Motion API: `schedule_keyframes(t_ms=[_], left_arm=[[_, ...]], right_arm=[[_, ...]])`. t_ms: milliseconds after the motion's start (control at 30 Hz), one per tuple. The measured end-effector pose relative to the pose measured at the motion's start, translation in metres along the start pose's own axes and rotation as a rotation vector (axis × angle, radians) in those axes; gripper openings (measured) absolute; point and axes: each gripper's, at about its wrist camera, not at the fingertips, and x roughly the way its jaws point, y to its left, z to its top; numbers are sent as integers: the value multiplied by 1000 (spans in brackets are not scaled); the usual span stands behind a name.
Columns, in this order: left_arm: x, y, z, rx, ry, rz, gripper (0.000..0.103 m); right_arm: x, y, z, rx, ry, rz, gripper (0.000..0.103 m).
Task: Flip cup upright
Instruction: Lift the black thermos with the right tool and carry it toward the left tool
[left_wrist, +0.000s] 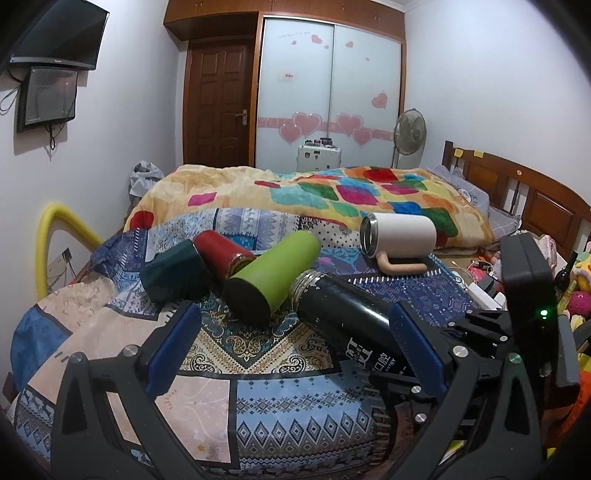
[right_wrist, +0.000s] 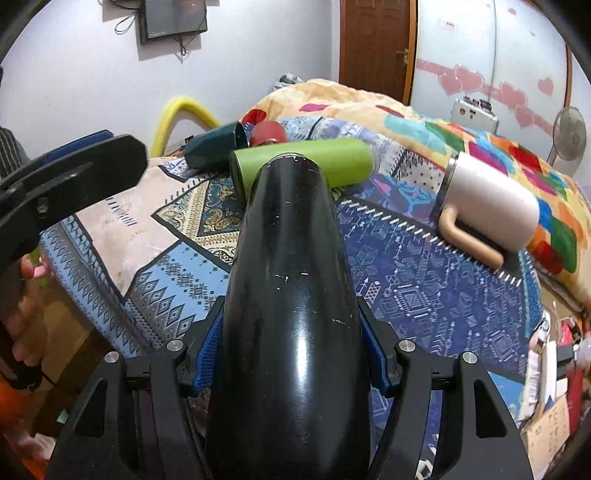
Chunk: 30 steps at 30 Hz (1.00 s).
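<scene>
The right tool (right_wrist: 291, 354) was clamped on the black cup (right_wrist: 291, 280), its blue pads pressed against both sides of the body near the bottom center of the right wrist view. The cup lay tilted over the patterned bed cover (right_wrist: 424, 295), its far end reaching toward the green cup (right_wrist: 317, 158) at upper center.

In the left wrist view, the left tool (left_wrist: 295, 347) stood with its fingers wide apart and nothing between them, low in the frame. The black cup (left_wrist: 340, 314) sat right of center, its open mouth pointing toward the middle. Behind it lay the green cup (left_wrist: 273, 273), a red cup (left_wrist: 218, 247), a dark green cup (left_wrist: 173, 277) and a white mug (left_wrist: 402, 236), all on their sides.
</scene>
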Motion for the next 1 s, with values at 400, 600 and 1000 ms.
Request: schedule_keyframes(t_ms=[400, 600, 1000], left_arm=[[21, 10, -5, -19, 39, 11, 103], [30, 12, -8, -15, 59, 29, 103], [62, -15, -34, 10, 190, -38, 103]], right_arm=[[8, 0, -2, 22, 42, -1, 62], [-15, -4, 4, 16, -4, 24, 62], [-42, -67, -18, 57, -28, -157, 67]])
